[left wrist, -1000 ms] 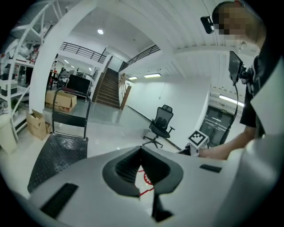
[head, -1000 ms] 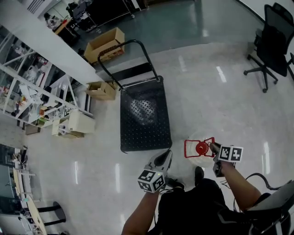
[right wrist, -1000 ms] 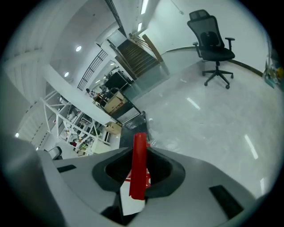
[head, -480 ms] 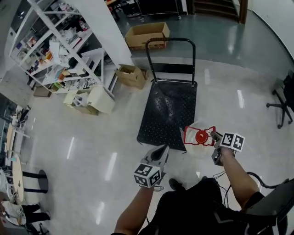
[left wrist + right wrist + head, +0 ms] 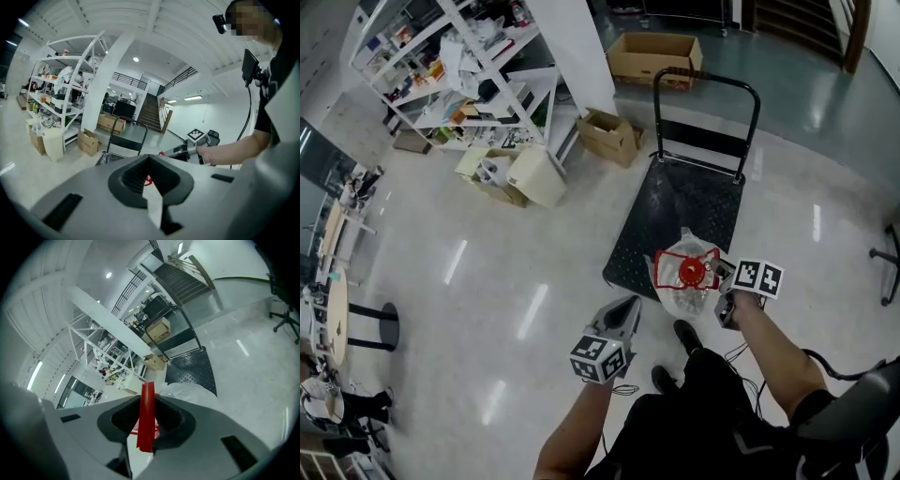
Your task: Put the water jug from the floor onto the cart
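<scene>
The water jug (image 5: 684,279) is clear plastic with a red cap and a red carry handle (image 5: 146,416). It hangs above the near end of the black cart (image 5: 670,220). My right gripper (image 5: 721,278) is shut on the red handle, and the jug's clear body (image 5: 187,391) shows just past its jaws. The cart's deck (image 5: 193,369) lies ahead, with its push handle (image 5: 705,89) at the far end. My left gripper (image 5: 628,307) is shut and holds nothing, low and left of the jug. In the left gripper view (image 5: 149,158) the right gripper (image 5: 186,149) and the cart's handle (image 5: 125,137) show ahead.
White shelving (image 5: 455,66) full of clutter stands at the left, with a white box (image 5: 539,175) and a cardboard box (image 5: 611,137) at its foot. Another cardboard box (image 5: 656,54) sits behind the cart. Stairs (image 5: 806,23) rise at the far right. My feet (image 5: 684,336) are near the cart.
Both grippers have travelled toward the cart. The jug, earlier over bare floor beside the cart's corner, now hangs over its near end. The shelving has swung into view.
</scene>
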The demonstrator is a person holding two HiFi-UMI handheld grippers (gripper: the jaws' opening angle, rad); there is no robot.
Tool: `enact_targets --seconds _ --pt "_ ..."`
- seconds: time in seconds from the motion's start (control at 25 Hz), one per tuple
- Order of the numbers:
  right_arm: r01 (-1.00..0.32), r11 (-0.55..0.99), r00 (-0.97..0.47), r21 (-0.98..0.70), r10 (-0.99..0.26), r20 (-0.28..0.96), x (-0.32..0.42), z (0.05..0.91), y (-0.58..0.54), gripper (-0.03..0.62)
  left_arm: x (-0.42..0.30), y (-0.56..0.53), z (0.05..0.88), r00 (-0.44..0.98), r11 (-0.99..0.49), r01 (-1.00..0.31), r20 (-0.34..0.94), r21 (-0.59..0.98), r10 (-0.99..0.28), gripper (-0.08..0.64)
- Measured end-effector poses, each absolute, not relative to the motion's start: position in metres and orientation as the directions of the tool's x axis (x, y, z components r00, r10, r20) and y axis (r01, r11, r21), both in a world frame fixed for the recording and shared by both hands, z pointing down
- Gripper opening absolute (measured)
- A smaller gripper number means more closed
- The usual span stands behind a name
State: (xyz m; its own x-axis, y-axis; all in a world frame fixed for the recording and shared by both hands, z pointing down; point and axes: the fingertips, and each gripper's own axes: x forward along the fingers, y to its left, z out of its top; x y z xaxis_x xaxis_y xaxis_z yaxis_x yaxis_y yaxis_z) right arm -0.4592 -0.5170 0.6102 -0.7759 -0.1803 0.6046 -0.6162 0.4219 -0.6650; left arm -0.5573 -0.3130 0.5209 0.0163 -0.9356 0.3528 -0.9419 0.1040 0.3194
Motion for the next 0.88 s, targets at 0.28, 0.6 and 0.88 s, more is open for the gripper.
enact_targets --seconds 0.28,0.6,0.88 --pt "-0.530 0.508 -0.784 -0.679 0.012 0.621 -0.567 0.642 -0.524 0.091 -0.614 -0.332 0.536 -0.128 0.275 -0.907 0.415 0.318 -0.901 -0.002" --pt "-0.471 0.561 -0.752 -0.681 0.147 0.642 -0.651 0.684 -0.530 0.086 -0.647 -0.350 0.554 -0.223 0.409 -0.852 0.480 0.328 -0.849 -0.002" --pt "-0.492 0.578 -0.728 -0.652 0.137 0.671 -0.682 0.726 -0.551 0.084 -0.658 -0.346 0.573 -0.253 0.467 -0.821 0.523 0.329 -0.814 -0.002"
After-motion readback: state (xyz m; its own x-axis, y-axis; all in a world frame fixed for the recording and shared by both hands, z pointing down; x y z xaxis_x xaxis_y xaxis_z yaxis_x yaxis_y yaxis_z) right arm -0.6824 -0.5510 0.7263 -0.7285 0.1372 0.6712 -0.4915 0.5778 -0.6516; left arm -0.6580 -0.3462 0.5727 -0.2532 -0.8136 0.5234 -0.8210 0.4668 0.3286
